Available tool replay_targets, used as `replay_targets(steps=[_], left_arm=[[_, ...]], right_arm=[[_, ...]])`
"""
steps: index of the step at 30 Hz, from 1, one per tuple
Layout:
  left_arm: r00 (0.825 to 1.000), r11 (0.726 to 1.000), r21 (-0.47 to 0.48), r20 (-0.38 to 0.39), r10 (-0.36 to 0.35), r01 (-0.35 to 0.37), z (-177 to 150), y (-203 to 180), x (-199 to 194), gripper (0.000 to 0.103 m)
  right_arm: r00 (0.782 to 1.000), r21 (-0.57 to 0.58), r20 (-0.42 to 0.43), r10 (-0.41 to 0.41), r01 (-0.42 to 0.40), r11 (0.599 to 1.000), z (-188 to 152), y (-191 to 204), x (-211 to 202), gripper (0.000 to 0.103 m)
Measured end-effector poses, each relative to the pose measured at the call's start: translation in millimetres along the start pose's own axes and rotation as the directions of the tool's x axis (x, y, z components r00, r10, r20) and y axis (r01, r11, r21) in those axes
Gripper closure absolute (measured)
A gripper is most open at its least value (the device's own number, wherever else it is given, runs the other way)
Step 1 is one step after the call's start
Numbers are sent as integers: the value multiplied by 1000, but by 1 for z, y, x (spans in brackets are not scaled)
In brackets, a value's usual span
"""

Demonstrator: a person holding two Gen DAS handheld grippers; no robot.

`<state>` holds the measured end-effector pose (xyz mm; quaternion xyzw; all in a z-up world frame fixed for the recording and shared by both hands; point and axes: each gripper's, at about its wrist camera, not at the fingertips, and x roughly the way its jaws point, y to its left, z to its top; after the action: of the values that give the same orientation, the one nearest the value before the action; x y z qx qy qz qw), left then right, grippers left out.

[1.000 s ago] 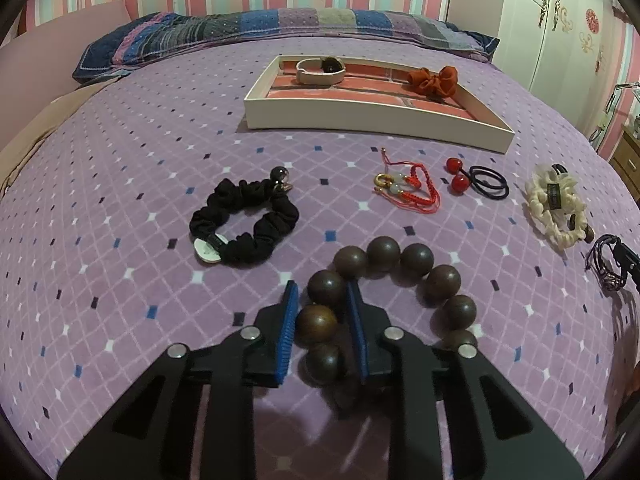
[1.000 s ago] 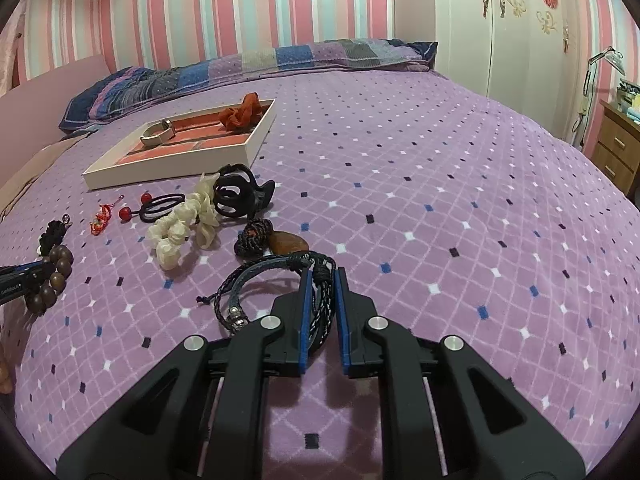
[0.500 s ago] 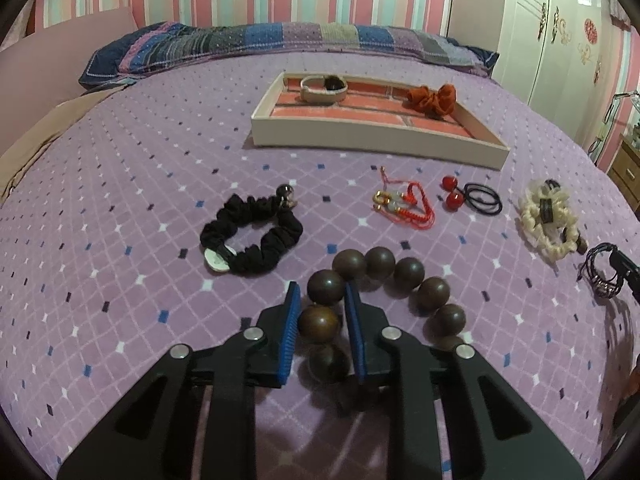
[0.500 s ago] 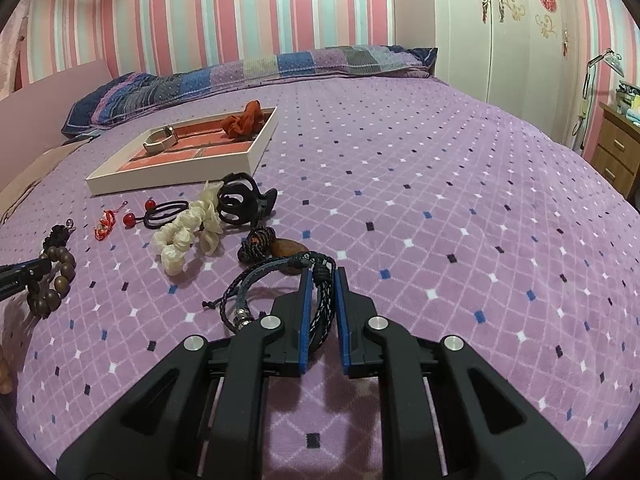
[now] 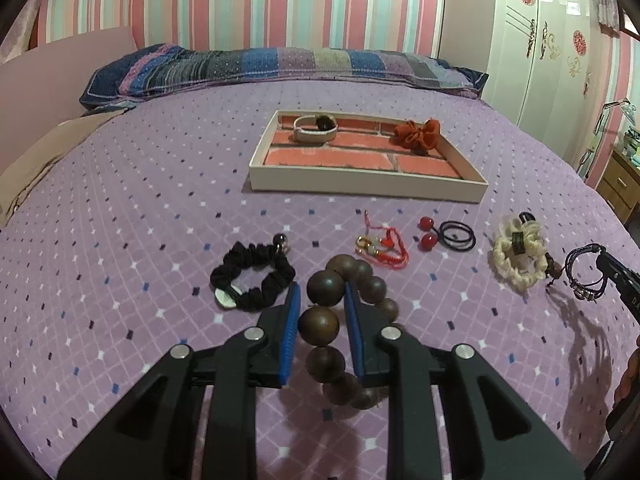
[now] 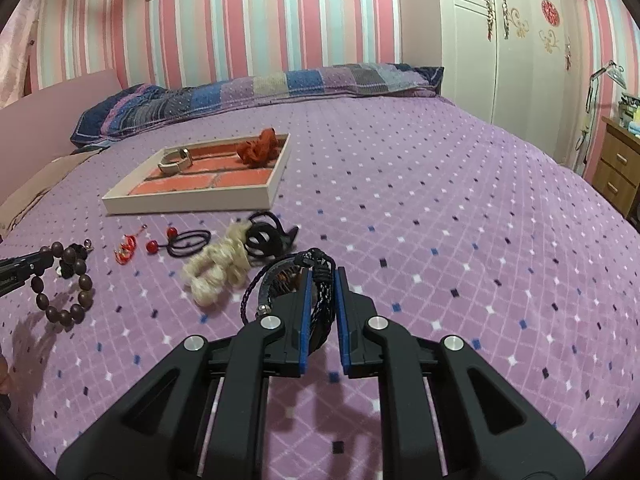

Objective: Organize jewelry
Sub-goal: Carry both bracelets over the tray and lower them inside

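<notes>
My left gripper (image 5: 322, 294) is shut on a brown wooden bead bracelet (image 5: 325, 289), which hangs above the purple bedspread; the same bracelet (image 6: 64, 286) shows at the left of the right wrist view. My right gripper (image 6: 322, 280) is shut on a dark braided cord bracelet (image 6: 288, 280), lifted off the bed; this bracelet (image 5: 584, 276) appears at the right edge of the left wrist view. A white tray (image 5: 360, 188) with a brick-pattern floor lies further back and holds a cream band (image 5: 314, 130) and an orange scrunchie (image 5: 418, 136).
On the bedspread lie a black scrunchie (image 5: 252, 280), a red string charm (image 5: 384, 246), a black hair tie with red balls (image 5: 448, 236), a cream scrunchie (image 5: 518, 258) and a black claw clip (image 6: 266, 236). A pillow (image 5: 280, 66) and a wardrobe (image 5: 552, 40) stand behind.
Both grippers have risen with their bracelets; the bead bracelet and the cord bracelet now hang clear of the bedspread, and the tray sits lower in both views.
</notes>
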<state>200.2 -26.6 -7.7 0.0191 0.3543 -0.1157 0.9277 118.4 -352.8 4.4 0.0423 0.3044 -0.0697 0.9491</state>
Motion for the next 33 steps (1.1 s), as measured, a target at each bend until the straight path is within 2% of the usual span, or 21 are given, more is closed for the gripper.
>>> replay_targets(steps=[8,15,25,33], left_arm=[[1000,1000,1,28,-13,13,24,-1,-13,81],[998,1000,17,64,-19,18,67,-2,-16,83],[996,998,51,81,-47,43,142,-8,23,83],[996,995,43,12,-90,90,201,-7,105,83]], right_arm=[[998,-15,49,34,-33,999,32,20,-9,91],[995,-27,77,69,-67,997,79,43,1,91],[992,1,41,122,-122,993,143,74,74,91],[994,6,-34,102,-102,995,180,98,159,91]])
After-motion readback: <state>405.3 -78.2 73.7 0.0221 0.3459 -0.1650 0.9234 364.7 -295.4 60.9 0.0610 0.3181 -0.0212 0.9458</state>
